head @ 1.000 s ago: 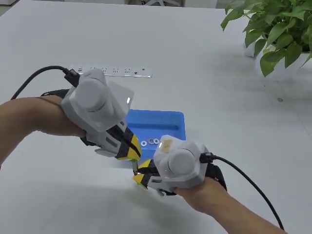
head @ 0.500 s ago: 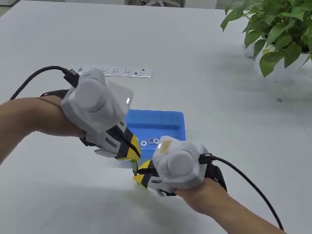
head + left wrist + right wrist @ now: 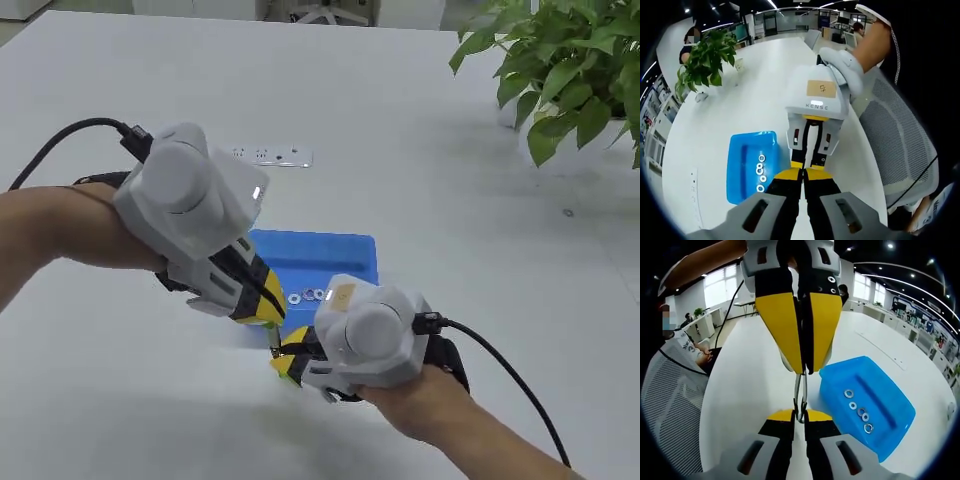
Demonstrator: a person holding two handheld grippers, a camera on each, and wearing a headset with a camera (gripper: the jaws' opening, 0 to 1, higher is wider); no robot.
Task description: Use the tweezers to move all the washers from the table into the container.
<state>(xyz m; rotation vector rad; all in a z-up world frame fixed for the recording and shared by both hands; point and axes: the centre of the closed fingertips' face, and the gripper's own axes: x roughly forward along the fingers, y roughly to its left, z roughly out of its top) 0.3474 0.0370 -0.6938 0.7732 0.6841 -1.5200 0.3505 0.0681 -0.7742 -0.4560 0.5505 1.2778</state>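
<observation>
My left tool and right tool meet tip to tip, both pressed together on the slim steel tweezers. Just to the right, five washers lie in the blue container on the worktop. I judge the tweezers springy and slick, best pinched mid-arm.

You're at a white table in an open-plan office: mesh chair, potted plant, desk rows, ceiling strip lights.
</observation>
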